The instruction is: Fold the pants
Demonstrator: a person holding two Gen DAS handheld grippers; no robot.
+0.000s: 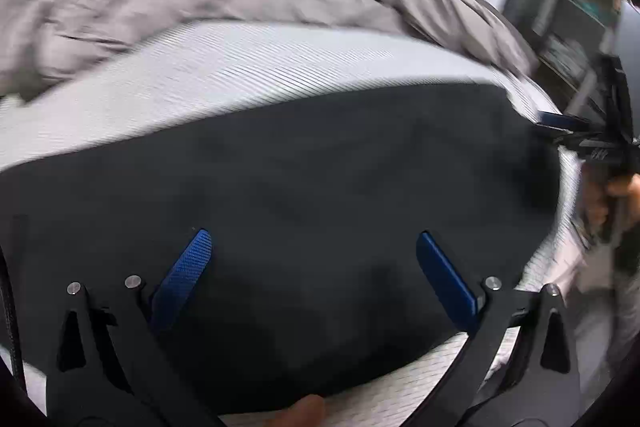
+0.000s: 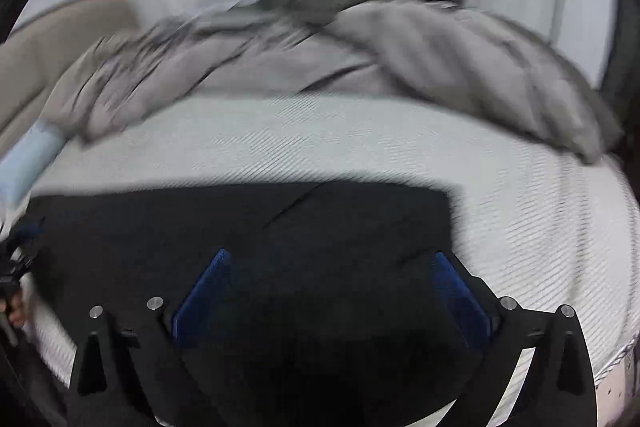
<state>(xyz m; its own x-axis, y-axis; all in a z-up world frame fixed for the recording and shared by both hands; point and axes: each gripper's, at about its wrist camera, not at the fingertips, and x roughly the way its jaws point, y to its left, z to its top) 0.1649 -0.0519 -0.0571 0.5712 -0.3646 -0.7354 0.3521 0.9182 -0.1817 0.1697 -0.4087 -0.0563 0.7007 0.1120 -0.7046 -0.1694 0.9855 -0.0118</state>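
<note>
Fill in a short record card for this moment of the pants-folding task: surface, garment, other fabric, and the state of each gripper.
surface: white textured mattress
garment: dark pants lying flat on the mattress, spread wide across its near part
other fabric: rumpled grey blanket heaped beyond the pants
left gripper: open, empty, over the pants
right gripper: open, empty, over the pants
image quality: motion blur in both views, so fine creases are hard to read

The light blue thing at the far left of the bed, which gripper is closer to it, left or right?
Left. The left gripper sits just below the light blue item; the right gripper hovers over the dark pants, farther right.
</note>
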